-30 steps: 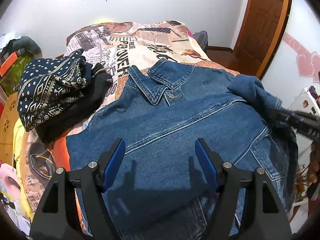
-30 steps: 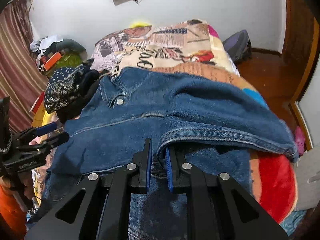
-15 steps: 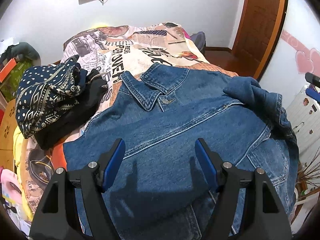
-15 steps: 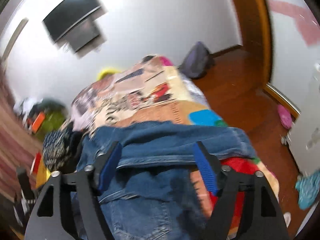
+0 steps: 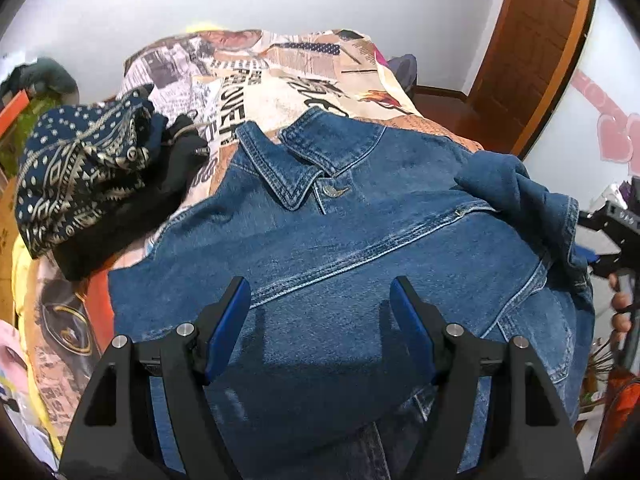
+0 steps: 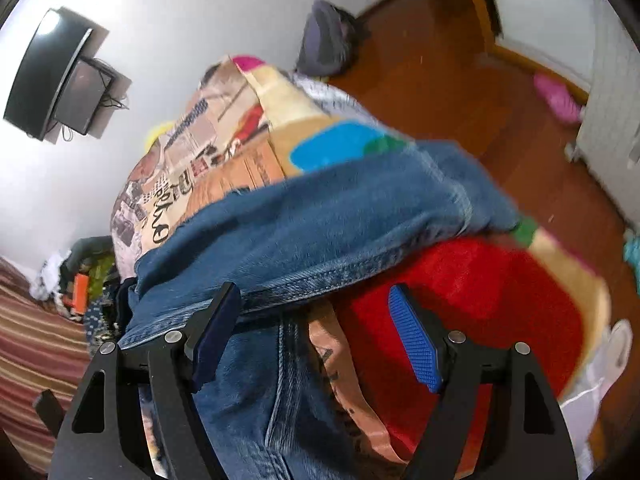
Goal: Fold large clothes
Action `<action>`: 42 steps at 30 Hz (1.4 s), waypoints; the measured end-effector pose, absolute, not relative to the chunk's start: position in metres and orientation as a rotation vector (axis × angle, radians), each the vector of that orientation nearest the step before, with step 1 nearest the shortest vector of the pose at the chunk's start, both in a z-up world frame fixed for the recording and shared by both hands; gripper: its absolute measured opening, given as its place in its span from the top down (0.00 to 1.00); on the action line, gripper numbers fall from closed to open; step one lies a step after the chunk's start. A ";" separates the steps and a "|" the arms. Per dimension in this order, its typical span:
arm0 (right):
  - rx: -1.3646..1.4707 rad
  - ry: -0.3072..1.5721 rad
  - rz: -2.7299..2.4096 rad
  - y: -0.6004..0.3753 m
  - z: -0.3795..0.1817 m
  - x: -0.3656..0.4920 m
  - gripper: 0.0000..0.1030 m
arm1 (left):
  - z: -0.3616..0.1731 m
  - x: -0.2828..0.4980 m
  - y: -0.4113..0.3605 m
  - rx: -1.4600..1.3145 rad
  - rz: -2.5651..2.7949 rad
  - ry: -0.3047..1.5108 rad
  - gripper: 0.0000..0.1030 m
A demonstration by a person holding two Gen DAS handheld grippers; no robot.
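Note:
A blue denim jacket (image 5: 360,240) lies front up on the bed, collar toward the far wall. One sleeve (image 5: 520,192) is folded in over its right side. My left gripper (image 5: 320,292) hovers open over the jacket's lower front, nothing between its fingers. My right gripper (image 6: 316,296) is open and rolled to one side, over the jacket's side edge (image 6: 320,220) where it meets the red blanket (image 6: 480,288); its pads press on nothing. It also shows as a black tool, the right gripper (image 5: 600,240), beyond the folded sleeve.
A newspaper-print bedspread (image 5: 280,80) covers the bed. A heap of patterned navy and black clothes (image 5: 92,176) lies left of the jacket. A wooden door (image 5: 532,40) and wooden floor (image 6: 440,80) are to the right, with a grey bag (image 6: 324,40) by the wall.
My right gripper has let go of the jacket's edge, opened, rolled and swung right toward the bed's side. The sleeve now rests on the jacket. The left gripper has barely moved.

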State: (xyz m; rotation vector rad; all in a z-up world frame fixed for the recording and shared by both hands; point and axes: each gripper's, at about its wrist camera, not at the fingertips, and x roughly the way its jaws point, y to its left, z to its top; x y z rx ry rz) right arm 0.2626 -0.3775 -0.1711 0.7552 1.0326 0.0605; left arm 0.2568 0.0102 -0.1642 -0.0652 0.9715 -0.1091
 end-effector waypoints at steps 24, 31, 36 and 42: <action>0.558 0.816 0.151 -0.342 -0.088 0.289 0.89 | -0.155 0.248 0.034 -0.060 -0.041 0.909 0.31; 0.407 0.677 0.377 -0.270 -0.015 0.271 0.90 | -0.141 0.234 0.057 -0.090 -0.018 0.861 0.31; 0.282 0.688 0.545 -0.197 -0.002 0.266 0.90 | -0.132 0.220 0.080 -0.117 0.021 0.831 0.31; 0.078 0.823 0.705 -0.105 -0.040 0.259 0.90 | -0.128 0.201 0.113 -0.162 0.080 0.804 0.31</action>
